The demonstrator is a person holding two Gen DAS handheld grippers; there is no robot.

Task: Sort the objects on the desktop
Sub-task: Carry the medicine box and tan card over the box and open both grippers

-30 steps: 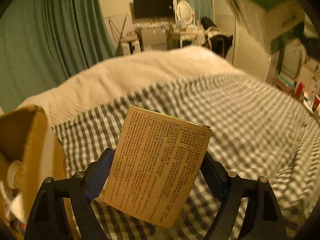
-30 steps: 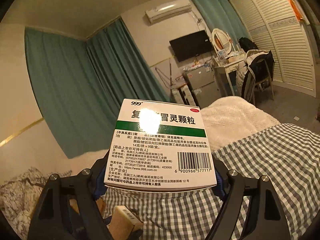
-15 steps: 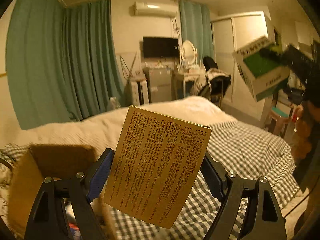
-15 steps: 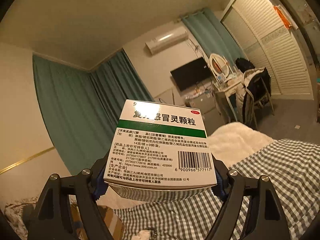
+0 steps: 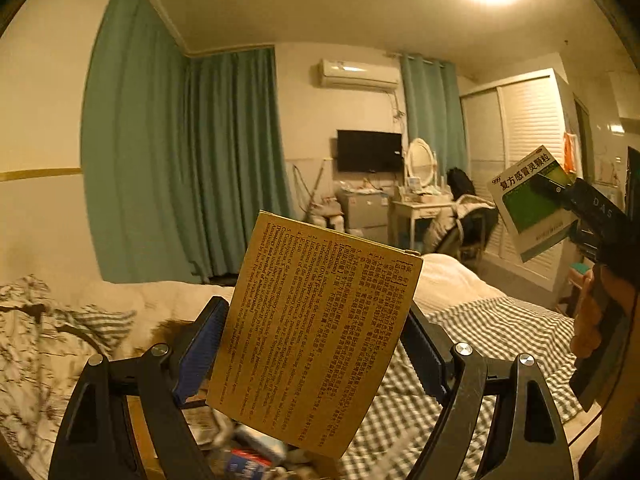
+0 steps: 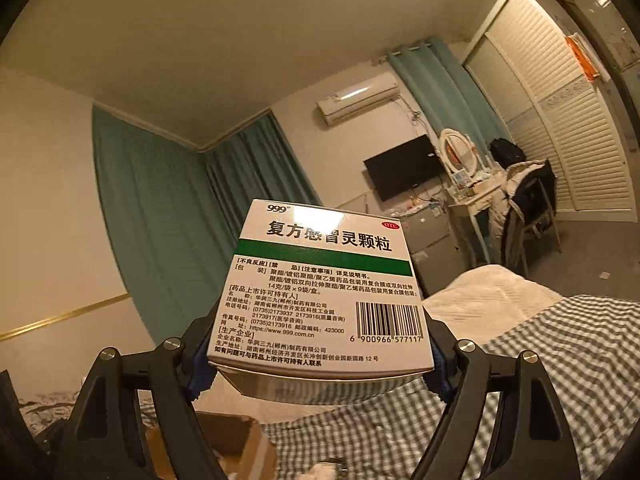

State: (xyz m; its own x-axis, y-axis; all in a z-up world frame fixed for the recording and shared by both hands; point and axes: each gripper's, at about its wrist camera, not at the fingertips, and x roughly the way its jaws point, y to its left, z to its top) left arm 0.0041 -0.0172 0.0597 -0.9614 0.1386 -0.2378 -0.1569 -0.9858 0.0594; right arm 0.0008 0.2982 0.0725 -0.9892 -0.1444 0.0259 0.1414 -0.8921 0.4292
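Note:
My left gripper is shut on a flat yellow medicine box printed with small black text, held tilted in the air above the bed. My right gripper is shut on a white and green medicine box with a barcode, held level and high. That box also shows in the left wrist view at the right, with the right gripper clamped on it. A cardboard box with loose items in it sits below both grippers; it also shows in the left wrist view.
A checked bedspread and a white blanket cover the bed. A patterned pillow lies at the left. Beyond are teal curtains, a dressing table with chair and louvred wardrobe doors.
Both grippers have tilted and lifted upward with their boxes, so more ceiling and wall show. The cardboard box has dropped toward the bottom edge of both views.

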